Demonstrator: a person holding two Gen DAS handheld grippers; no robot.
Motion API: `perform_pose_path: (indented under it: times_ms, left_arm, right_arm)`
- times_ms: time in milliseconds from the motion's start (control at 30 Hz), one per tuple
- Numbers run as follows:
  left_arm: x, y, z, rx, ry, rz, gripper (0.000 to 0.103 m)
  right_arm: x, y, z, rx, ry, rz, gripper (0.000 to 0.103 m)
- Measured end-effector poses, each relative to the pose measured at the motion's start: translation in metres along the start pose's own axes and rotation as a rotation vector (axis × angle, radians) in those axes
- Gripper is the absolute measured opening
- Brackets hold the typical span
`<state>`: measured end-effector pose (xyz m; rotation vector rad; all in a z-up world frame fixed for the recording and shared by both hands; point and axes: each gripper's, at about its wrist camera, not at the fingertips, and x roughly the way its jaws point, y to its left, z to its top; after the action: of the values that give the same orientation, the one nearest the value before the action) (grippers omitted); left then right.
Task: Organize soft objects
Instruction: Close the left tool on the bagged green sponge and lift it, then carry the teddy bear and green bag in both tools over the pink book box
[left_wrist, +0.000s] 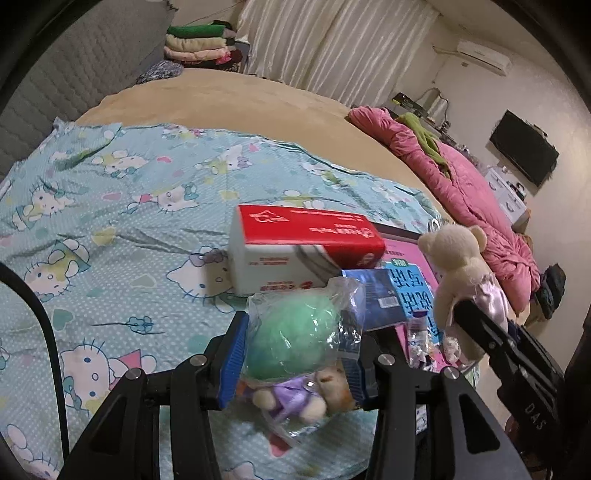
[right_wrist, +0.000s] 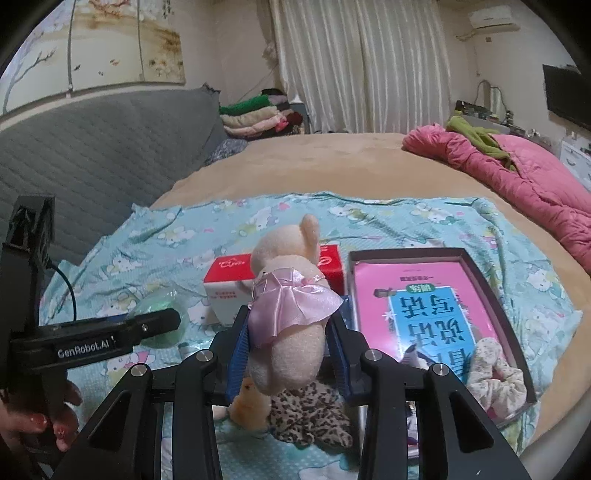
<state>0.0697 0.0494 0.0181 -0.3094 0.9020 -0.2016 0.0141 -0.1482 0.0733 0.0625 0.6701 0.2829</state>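
Cream teddy bear in its pink dress is pinched in the right gripper, above the cartoon-cat sheet; the left gripper clamps a bagged green plush beside the red-and-white box.

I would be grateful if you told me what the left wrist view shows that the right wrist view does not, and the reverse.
Only the left wrist view: the left gripper shut on a bagged green plush, with a small purple-dressed bear in the same bag.

Only the right wrist view: a leopard-print cloth, a floral scrunchie in the shallow box, and a hand on the left gripper's handle.

Both: the cream bear in a pink dress held by the right gripper, the red and white box, and the blue cartoon-cat sheet.
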Motion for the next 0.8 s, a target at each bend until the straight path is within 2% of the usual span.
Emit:
perform_pose_path:
  times_ms: [800]
  left_arm:
    - [-0.022,-0.099,-0.009,0.197,-0.011,0.038,0.047]
  right_arm:
    - [-0.053,-0.075,0.001,0.143,-0.139,-0.059,0.04]
